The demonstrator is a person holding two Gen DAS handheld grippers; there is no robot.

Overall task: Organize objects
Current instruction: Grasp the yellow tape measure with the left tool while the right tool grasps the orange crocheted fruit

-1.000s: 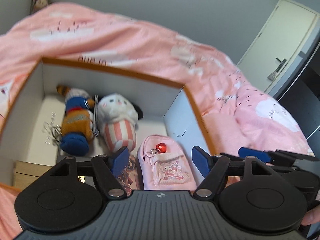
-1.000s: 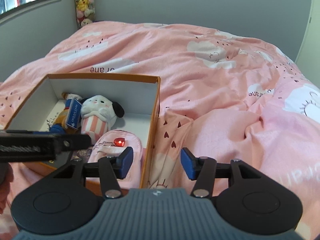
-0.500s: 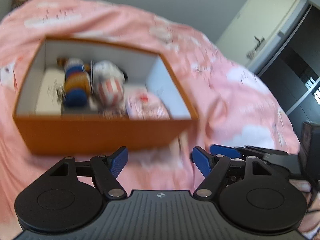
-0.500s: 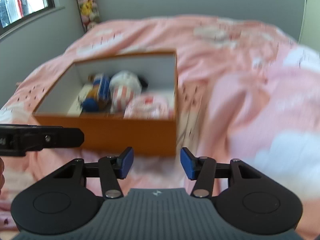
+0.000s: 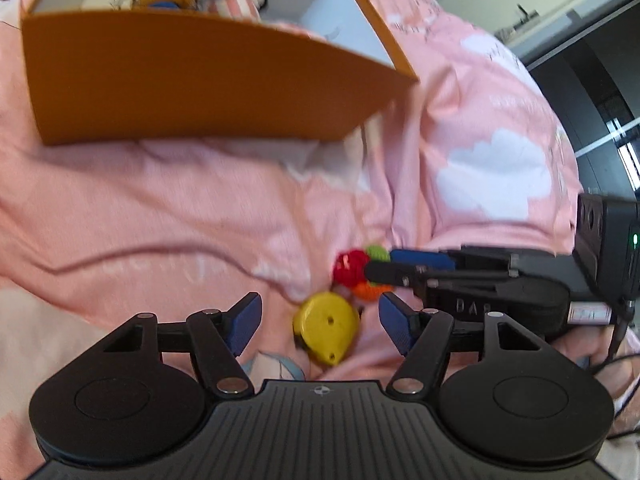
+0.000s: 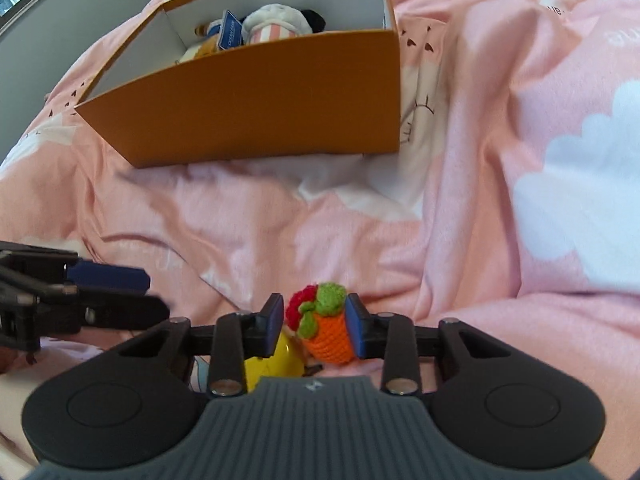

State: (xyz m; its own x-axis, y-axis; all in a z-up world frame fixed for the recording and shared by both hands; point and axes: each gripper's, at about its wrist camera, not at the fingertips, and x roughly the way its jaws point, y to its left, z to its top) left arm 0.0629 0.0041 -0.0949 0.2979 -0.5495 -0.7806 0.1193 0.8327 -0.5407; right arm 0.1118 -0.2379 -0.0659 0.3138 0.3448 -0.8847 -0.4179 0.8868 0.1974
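A small crocheted toy (image 6: 326,330), orange with green and red on top, lies on the pink duvet; my right gripper (image 6: 316,326) is shut on it. It also shows in the left wrist view (image 5: 356,270), between the right gripper's fingers. A yellow plastic toy (image 5: 326,330) lies just beside it, between the open fingers of my left gripper (image 5: 320,320), untouched; its edge shows in the right wrist view (image 6: 266,368). The orange box (image 6: 256,104) stands farther up the bed with plush toys (image 6: 276,24) inside.
The pink duvet (image 6: 500,184) is rumpled into folds around the toys. A door and dark furniture (image 5: 592,60) are at the right of the room. The left gripper (image 6: 80,300) reaches in from the left of the right wrist view.
Both grippers have pulled back from the box and dropped low to the duvet. The right gripper has closed on the crocheted toy. The left gripper is now around the yellow toy.
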